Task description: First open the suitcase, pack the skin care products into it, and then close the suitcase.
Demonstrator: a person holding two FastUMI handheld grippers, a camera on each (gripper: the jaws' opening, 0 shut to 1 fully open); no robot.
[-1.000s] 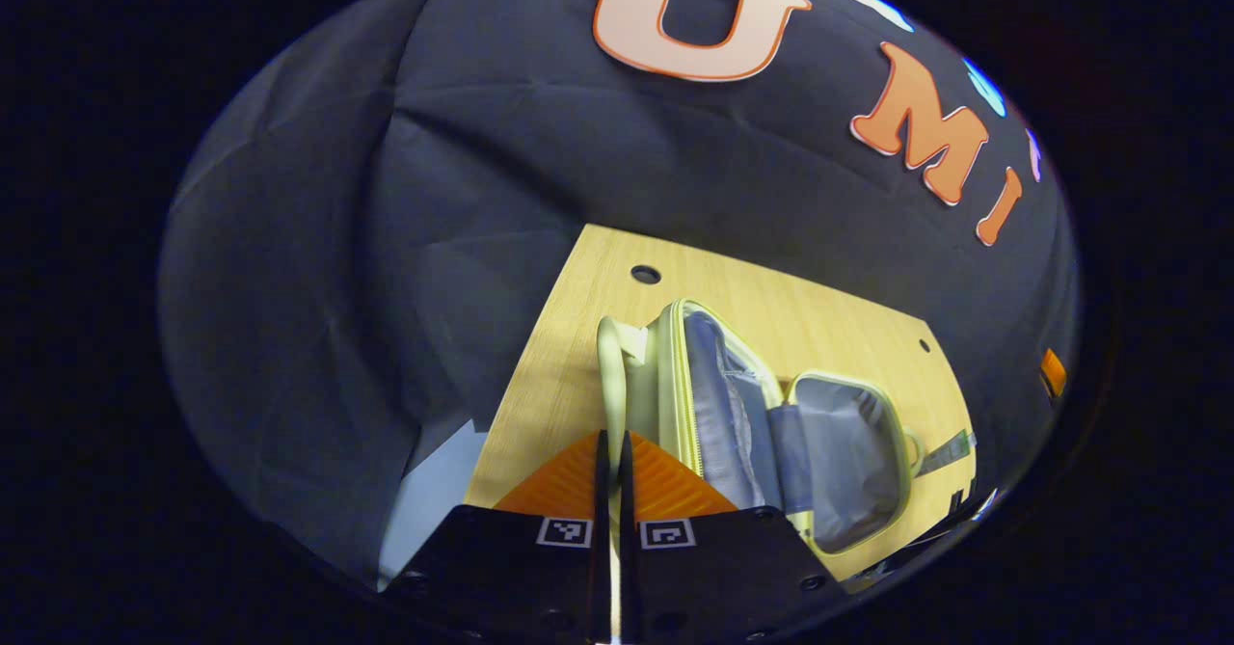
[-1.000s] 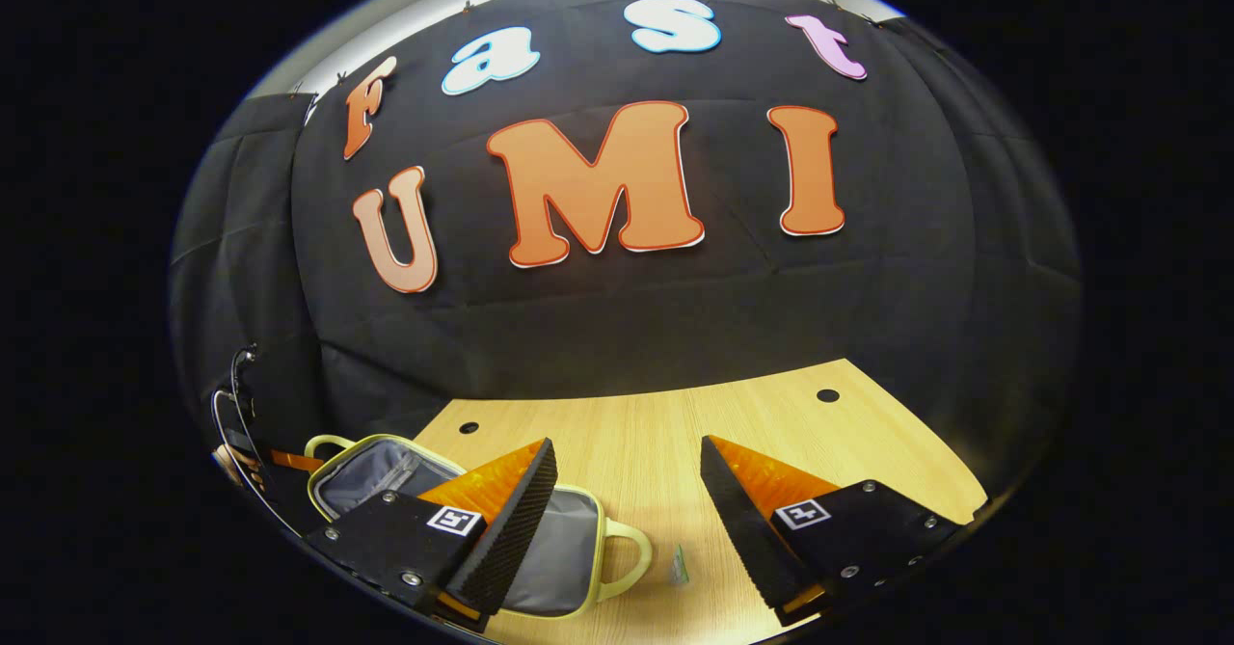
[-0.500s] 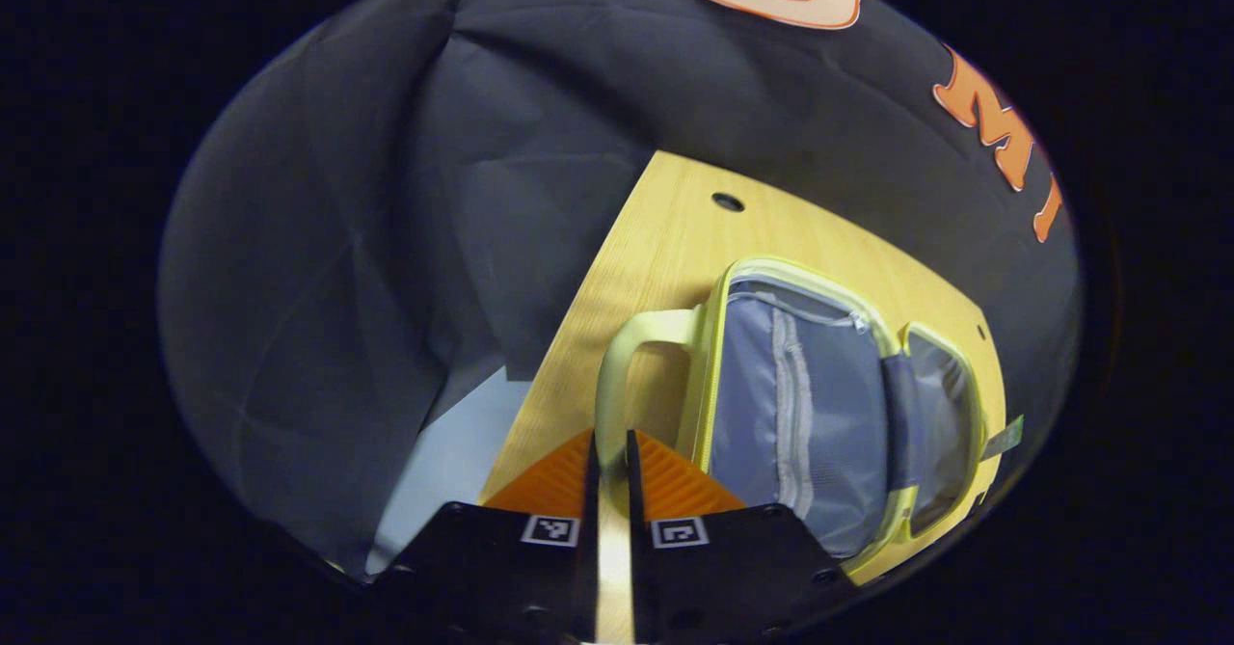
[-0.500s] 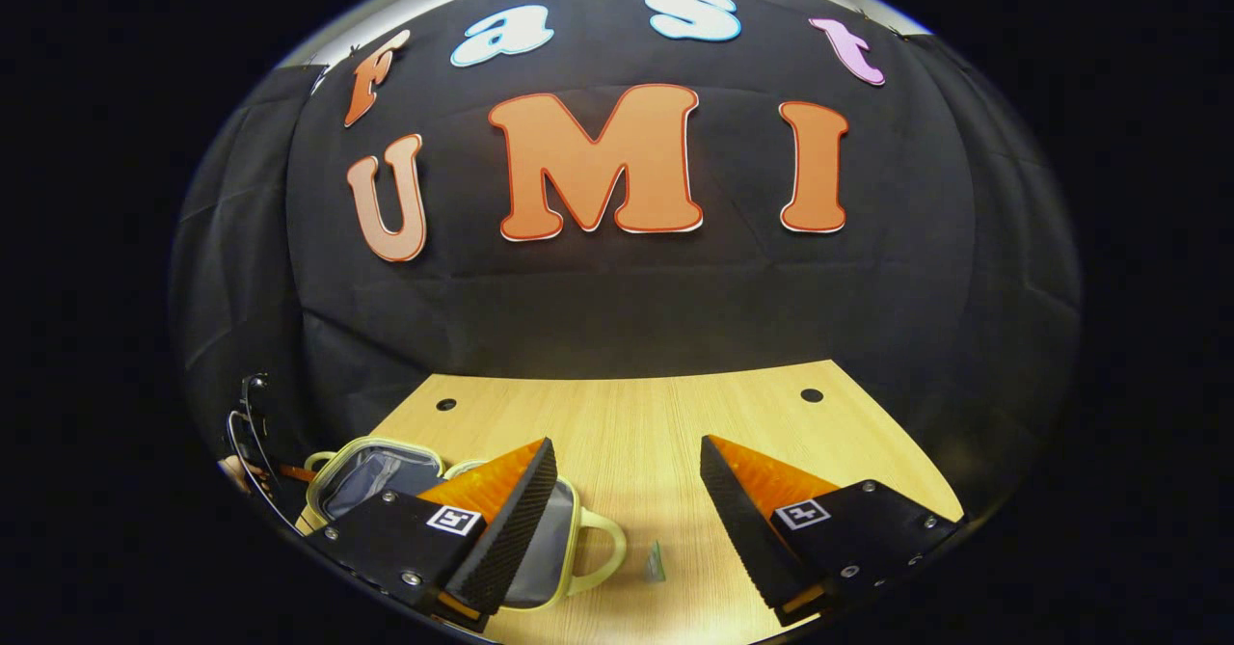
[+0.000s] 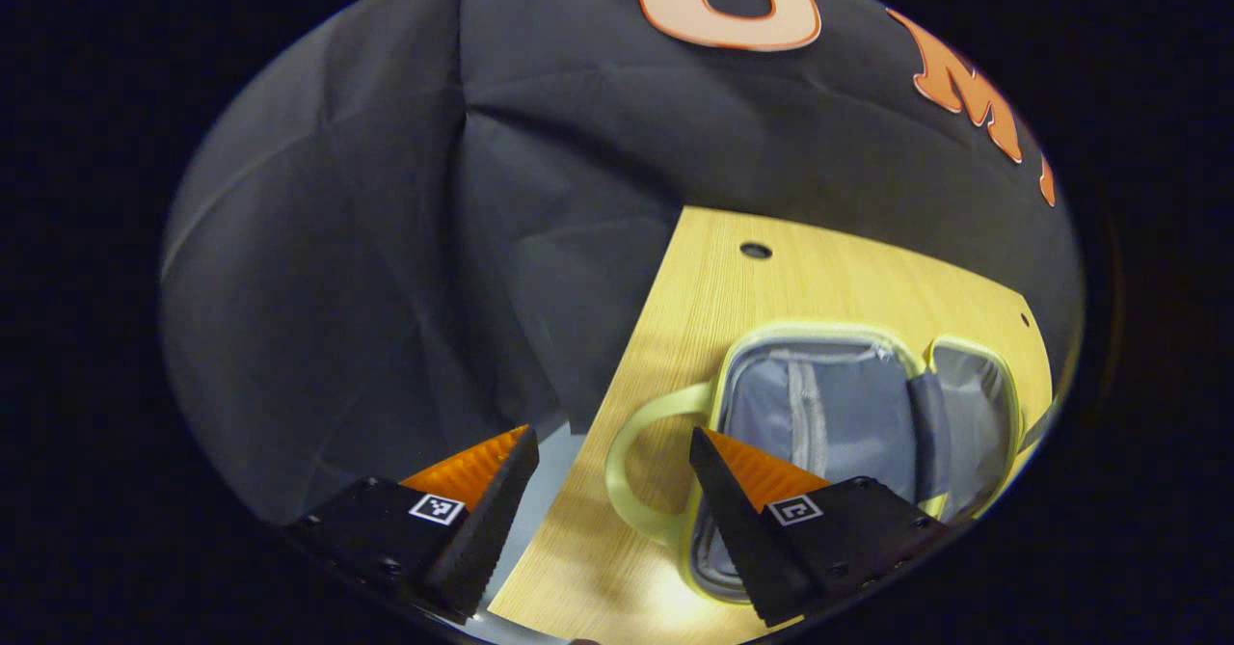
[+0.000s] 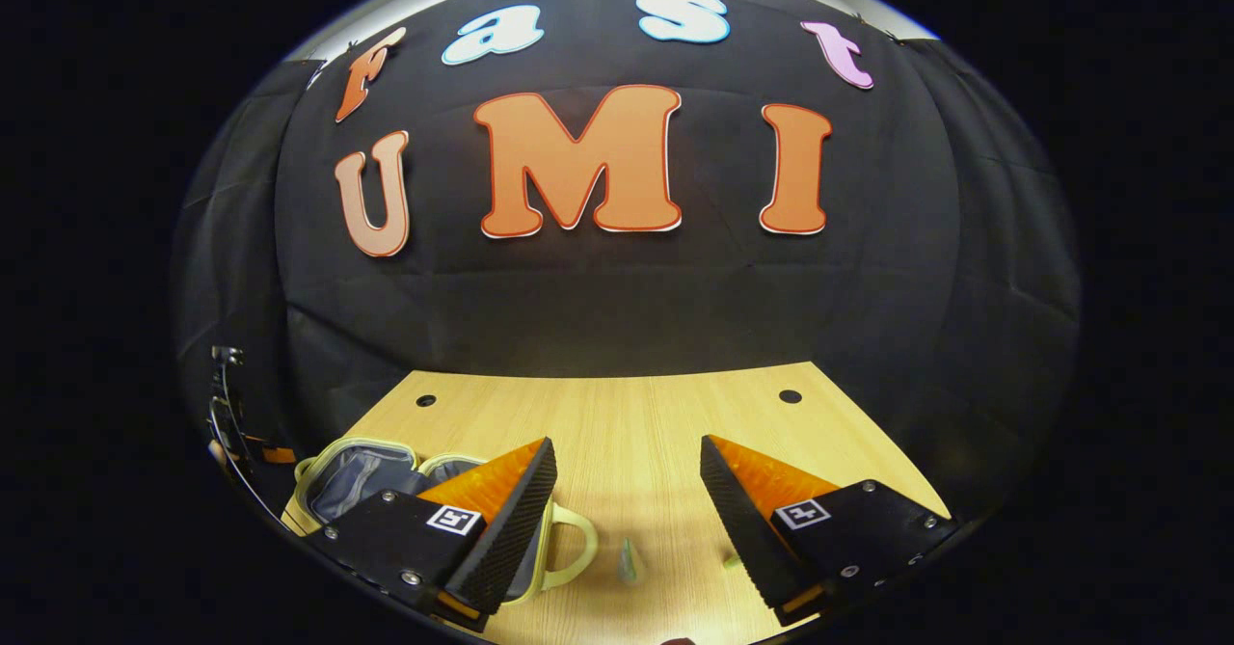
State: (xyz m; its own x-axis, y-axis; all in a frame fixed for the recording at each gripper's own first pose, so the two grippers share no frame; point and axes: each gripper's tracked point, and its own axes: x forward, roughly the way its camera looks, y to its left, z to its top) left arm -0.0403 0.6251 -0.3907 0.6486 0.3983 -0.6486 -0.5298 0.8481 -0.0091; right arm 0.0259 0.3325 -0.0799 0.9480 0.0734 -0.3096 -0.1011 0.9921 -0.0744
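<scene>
A: Suitcase [image 5: 858, 414], pale yellow-green, grey lining. Position?

B: Lying flat and open on the desk [image 5: 771, 283], both halves spread side by side, lining facing up. One loop handle [image 5: 636, 471] points toward the left tongs [image 5: 612, 462]. In the right gripper view the suitcase [image 6: 357, 476] sits at the lower left, partly behind one finger, with a second handle [image 6: 574, 544] toward the middle of the desk [image 6: 617, 414].

A: Left tongs, state?

B: Spread wide, gripping nothing. The handle loop lies between the two fingers, below them; touching or not, I cannot tell. One finger hangs past the desk edge.

A: Right tongs [image 6: 627, 486]?

B: Spread wide also, nothing between them, above bare wood.

A: Small items?

B: One small pale-green object [image 6: 629, 560] on the desk just beside the second handle, apart from it; too small to identify. Another greenish sliver [image 6: 733, 559] beside the far finger.

A: Surroundings?

B: Black cloth wall [image 6: 617, 298] behind the desk; round holes near the desk's back corners.
</scene>
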